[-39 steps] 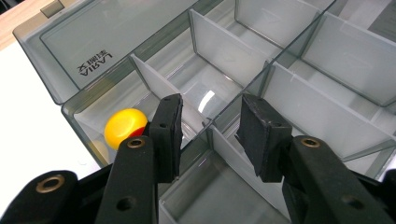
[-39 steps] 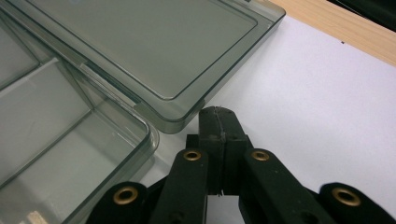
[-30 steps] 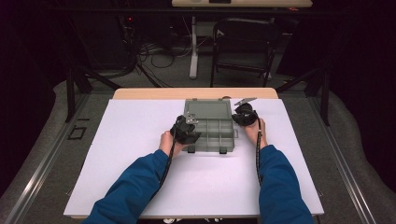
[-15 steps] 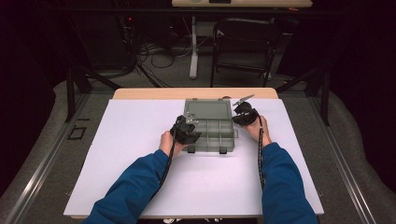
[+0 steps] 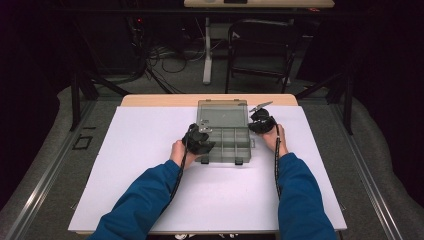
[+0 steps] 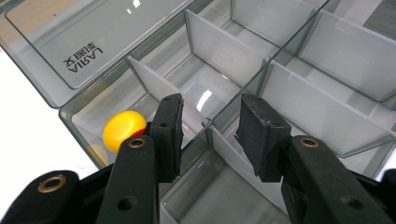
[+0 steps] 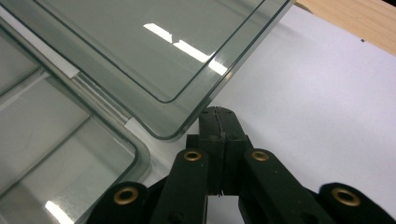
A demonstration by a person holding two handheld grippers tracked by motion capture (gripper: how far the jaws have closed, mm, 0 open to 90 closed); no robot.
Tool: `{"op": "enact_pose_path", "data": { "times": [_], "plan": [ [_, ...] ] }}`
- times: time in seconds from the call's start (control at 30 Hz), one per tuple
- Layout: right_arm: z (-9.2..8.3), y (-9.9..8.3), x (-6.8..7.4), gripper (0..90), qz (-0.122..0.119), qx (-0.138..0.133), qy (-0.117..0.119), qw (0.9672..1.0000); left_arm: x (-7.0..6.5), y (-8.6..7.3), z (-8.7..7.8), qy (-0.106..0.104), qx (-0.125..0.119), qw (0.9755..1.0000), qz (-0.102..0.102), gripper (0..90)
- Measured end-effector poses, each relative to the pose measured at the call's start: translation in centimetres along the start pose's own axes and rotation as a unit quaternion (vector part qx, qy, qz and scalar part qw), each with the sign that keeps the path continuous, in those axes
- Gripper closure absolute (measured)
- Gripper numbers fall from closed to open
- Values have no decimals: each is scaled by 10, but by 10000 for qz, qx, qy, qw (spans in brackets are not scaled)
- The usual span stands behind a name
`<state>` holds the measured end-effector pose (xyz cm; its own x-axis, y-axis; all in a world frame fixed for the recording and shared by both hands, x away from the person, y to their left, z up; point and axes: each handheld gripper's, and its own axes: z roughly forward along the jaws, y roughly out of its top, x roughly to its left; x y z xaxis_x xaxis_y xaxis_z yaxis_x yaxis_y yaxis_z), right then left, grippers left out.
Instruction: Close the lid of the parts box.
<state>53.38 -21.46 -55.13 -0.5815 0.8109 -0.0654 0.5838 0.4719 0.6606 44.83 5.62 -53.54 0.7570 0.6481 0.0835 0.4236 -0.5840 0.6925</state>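
A clear grey compartment box (image 5: pixel 235 159) lies open at the middle of the white table, its lid (image 5: pixel 222 111) laid flat behind it. My left gripper (image 5: pixel 200 141) hangs over the box's left side. In the left gripper view its jaws (image 6: pixel 210 135) stand apart above a crossing of dividers (image 6: pixel 224 154), pressing on nothing. A round yellow piece (image 6: pixel 122 129) lies in the corner compartment left of them, with a speck of red beside it. My right gripper (image 5: pixel 261 123) is at the lid's right corner. Its tips (image 7: pixel 217 116) are shut together against the lid's rounded edge (image 7: pixel 187 123).
A white sheet (image 5: pixel 150 150) covers the table, with a strip of bare wood (image 5: pixel 160 100) at the far edge. Beyond the table stand a dark chair (image 5: pixel 260 45) and a desk leg among floor cables (image 5: pixel 170 55). The box's other compartments (image 6: pixel 345 56) look bare.
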Motion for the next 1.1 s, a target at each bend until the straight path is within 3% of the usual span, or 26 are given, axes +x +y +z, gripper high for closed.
{"op": "enact_pose_path", "data": {
  "times": [0.37,1.1],
  "plan": [
    [5,3,-3,900,242,-219,-9,9995,0,-1,0,-10,-27,10000,-13,603],
    [-3,7,-4,900,205,-588,-125,9980,0,-1,0,13,-69,10000,-49,602]
  ]
}}
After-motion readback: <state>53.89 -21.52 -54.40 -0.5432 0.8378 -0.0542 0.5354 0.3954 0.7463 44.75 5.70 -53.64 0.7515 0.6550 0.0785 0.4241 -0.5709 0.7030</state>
